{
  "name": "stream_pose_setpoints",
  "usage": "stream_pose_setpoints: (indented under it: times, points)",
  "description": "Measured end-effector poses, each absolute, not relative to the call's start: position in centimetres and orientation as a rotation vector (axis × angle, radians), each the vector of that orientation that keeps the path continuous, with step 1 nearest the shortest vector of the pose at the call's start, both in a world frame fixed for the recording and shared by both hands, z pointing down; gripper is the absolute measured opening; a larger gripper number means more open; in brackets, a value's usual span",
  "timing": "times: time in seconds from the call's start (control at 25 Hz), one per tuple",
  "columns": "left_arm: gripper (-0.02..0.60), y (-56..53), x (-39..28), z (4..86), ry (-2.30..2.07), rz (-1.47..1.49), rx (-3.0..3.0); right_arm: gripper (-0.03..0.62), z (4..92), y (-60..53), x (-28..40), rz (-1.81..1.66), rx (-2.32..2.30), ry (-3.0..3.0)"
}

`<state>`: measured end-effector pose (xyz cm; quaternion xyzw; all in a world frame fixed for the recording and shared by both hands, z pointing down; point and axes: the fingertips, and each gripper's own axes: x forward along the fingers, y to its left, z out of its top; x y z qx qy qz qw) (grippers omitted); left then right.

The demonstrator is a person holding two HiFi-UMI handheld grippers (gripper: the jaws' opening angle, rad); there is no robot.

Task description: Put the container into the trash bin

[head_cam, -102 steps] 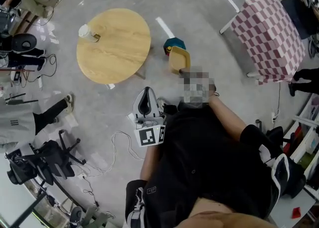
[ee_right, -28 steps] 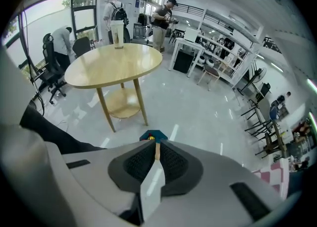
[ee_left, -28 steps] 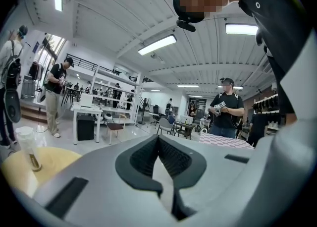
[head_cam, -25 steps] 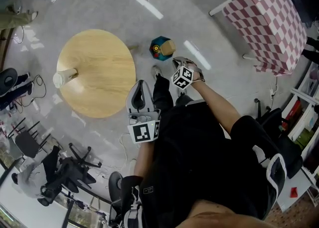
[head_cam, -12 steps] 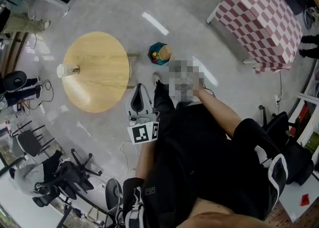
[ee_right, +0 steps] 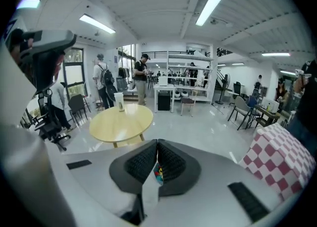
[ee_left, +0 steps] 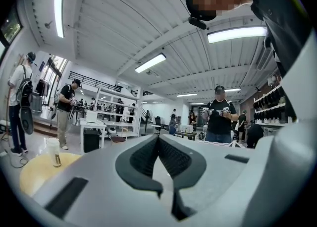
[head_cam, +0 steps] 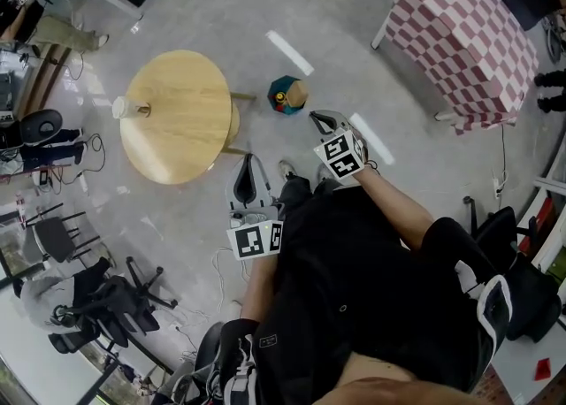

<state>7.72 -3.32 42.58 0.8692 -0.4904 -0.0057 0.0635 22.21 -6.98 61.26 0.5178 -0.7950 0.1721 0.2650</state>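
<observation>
the container, a pale disposable cup (head_cam: 119, 108), stands upright at the far rim of the round wooden table (head_cam: 181, 125), untouched and well apart from both tools. the trash bin (head_cam: 288, 95), teal with a tan lid, sits on the floor just past the table's near side. the left gripper (head_cam: 253, 159) is clenched on nothing, its ribbed pads meeting with only the room beyond them; the right gripper (head_cam: 319, 117) is likewise clenched and empty, aimed down toward the bin.

the step in hand looks like the approach to the cup. to do it well, part the jaws before arriving, come in level from the side and grasp the cup low on its body, gently, since a light cup so near the rim could tip or crush. lift it straight, then carry it to the bin.

the floor (head_cam: 354, 49) is glossy grey concrete. a checked-cloth table (head_cam: 469, 32) stands to the right, office chairs (head_cam: 97, 297) and cables to the left.
</observation>
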Motion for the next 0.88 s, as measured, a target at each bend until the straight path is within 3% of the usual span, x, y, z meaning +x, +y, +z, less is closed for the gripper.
stream_pose_setpoints:
  times: [0.88]
  points:
    - [0.008, -1.8, 2.5, 43.1, -1.418, -0.058, 2.622, 0.028, 49.4, -2.5, 14.3, 0.334, 1.559, -2.394]
